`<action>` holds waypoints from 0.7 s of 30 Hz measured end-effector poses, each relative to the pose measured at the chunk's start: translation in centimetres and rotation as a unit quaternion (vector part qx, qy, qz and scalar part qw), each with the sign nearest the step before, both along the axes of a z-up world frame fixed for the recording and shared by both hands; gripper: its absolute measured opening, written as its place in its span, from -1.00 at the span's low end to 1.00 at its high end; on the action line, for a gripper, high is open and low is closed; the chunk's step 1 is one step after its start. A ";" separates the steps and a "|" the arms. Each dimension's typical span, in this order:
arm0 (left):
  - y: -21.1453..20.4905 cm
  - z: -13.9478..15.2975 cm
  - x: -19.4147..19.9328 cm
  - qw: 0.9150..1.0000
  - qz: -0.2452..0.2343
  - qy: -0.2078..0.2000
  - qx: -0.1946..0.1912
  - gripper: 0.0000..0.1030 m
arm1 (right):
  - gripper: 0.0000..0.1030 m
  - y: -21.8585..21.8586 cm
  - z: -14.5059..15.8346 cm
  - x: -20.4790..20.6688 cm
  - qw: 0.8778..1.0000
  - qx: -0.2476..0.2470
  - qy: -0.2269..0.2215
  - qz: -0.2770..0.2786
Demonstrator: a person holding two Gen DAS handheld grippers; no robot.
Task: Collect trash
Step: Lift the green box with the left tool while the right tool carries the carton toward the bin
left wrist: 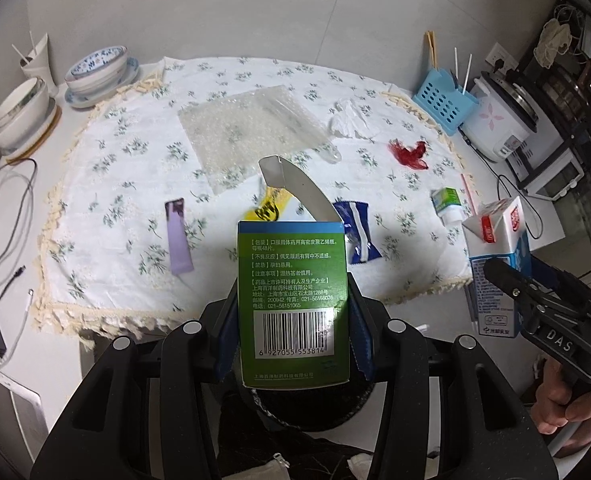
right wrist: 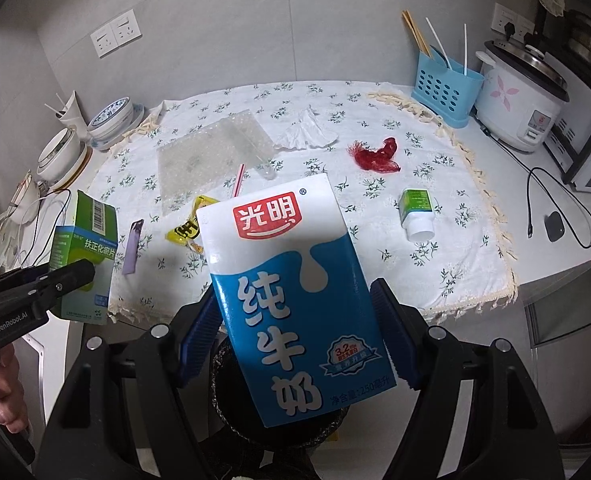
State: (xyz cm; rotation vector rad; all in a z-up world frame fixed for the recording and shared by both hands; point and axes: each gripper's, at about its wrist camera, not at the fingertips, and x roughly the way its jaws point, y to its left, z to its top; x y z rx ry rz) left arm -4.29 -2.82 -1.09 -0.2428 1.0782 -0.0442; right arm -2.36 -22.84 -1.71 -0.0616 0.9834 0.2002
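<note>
My left gripper (left wrist: 293, 320) is shut on a green medicine box (left wrist: 293, 300) with its top flap open, held in front of the table edge; the box also shows in the right wrist view (right wrist: 85, 256). My right gripper (right wrist: 295, 332) is shut on a blue and white milk carton (right wrist: 295, 288), also seen in the left wrist view (left wrist: 499, 256). On the floral cloth (right wrist: 375, 184) lie bubble wrap (right wrist: 207, 156), a white tissue (right wrist: 307, 134), a red scrap (right wrist: 375, 154), a small green and white bottle (right wrist: 415, 212), a yellow wrapper (right wrist: 187, 228), a purple sachet (right wrist: 132, 246) and a blue wrapper (left wrist: 357, 236).
Stacked bowls (left wrist: 99, 72) stand at the back left. A blue utensil holder (right wrist: 443, 88) and a rice cooker (right wrist: 523, 104) stand at the back right. Cables (left wrist: 3, 216) and a power adapter lie on the left. A dark bin opening (right wrist: 283, 420) lies below the grippers.
</note>
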 end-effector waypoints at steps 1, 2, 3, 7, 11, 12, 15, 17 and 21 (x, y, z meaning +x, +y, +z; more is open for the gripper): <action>-0.1 -0.1 -0.2 1.000 0.000 0.000 0.000 -0.12 | 0.36 0.0 -0.1 -0.2 1.000 -0.001 0.001 0.001; -0.3 -0.1 -0.4 1.000 0.000 -0.001 0.002 -0.12 | 0.36 -0.1 -0.2 -0.3 1.000 -0.002 0.001 0.002; -0.4 -0.1 -0.7 1.000 0.000 -0.001 0.003 -0.12 | 0.36 -0.2 -0.3 -0.5 1.000 -0.001 0.002 0.002; -0.9 -0.2 -1.5 1.000 -0.002 -0.005 0.007 -0.12 | 0.36 -0.4 -0.8 -1.2 1.000 -0.003 0.005 0.005; -1.5 -0.6 -2.1 1.000 -0.004 -0.005 0.006 -0.12 | 0.36 -0.8 -1.3 -1.9 1.000 0.000 0.007 0.009; -1.6 -0.7 -2.3 1.000 -0.006 -0.006 0.004 -0.12 | 0.36 -0.8 -1.5 -2.0 1.000 -0.002 0.008 0.009; -2.1 -1.5 -3.0 1.000 -0.009 -0.004 -0.003 -0.12 | 0.36 -1.1 -2.3 -2.6 1.000 -0.004 0.016 0.008; -2.3 -2.0 -3.6 1.000 -0.009 -0.003 -0.006 -0.12 | 0.36 -1.3 -2.8 -2.9 1.000 -0.006 0.020 0.008; -2.4 -3.5 -4.6 1.000 -0.006 0.012 -0.010 -0.12 | 0.36 -1.8 -3.8 -3.4 1.000 -0.008 0.029 0.007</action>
